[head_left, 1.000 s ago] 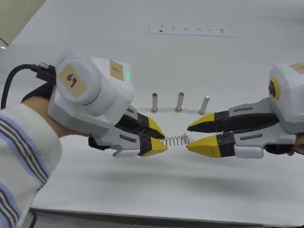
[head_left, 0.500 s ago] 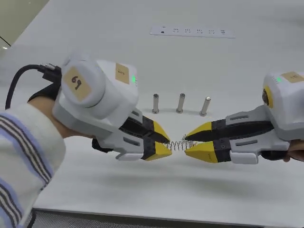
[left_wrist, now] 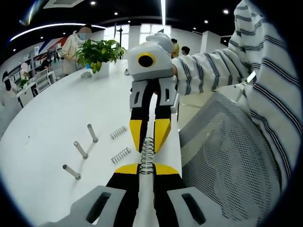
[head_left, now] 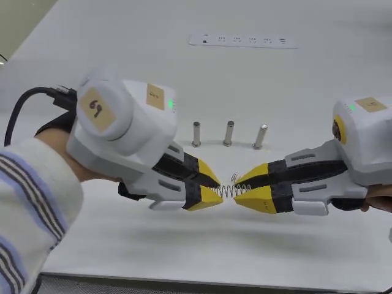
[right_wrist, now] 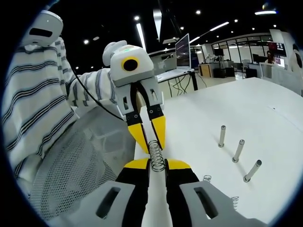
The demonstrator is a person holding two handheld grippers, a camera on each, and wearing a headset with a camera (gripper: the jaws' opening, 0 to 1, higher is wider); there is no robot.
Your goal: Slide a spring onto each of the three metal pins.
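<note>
A small coil spring (head_left: 228,190) hangs in the air between the two grippers. My left gripper (head_left: 215,195) is shut on its left end, and my right gripper (head_left: 240,190) has come in on its right end. In the left gripper view the spring (left_wrist: 147,156) runs from my own jaws up to the right gripper (left_wrist: 149,140). The right gripper view has the spring (right_wrist: 156,155) between my right gripper (right_wrist: 157,165) and the left gripper (right_wrist: 151,138). Three upright metal pins (head_left: 228,132) stand bare in a row just behind.
Two loose springs (left_wrist: 121,154) lie on the white table (head_left: 275,79) near the pins (left_wrist: 80,149). A white power strip (head_left: 242,41) lies at the far side. A black cable (head_left: 24,101) trails from the left gripper. A mesh chair (left_wrist: 222,156) stands off the near edge.
My right gripper has moved left towards the left gripper and its jaws have narrowed from open onto the spring's free end. The spring looks shorter between the tips.
</note>
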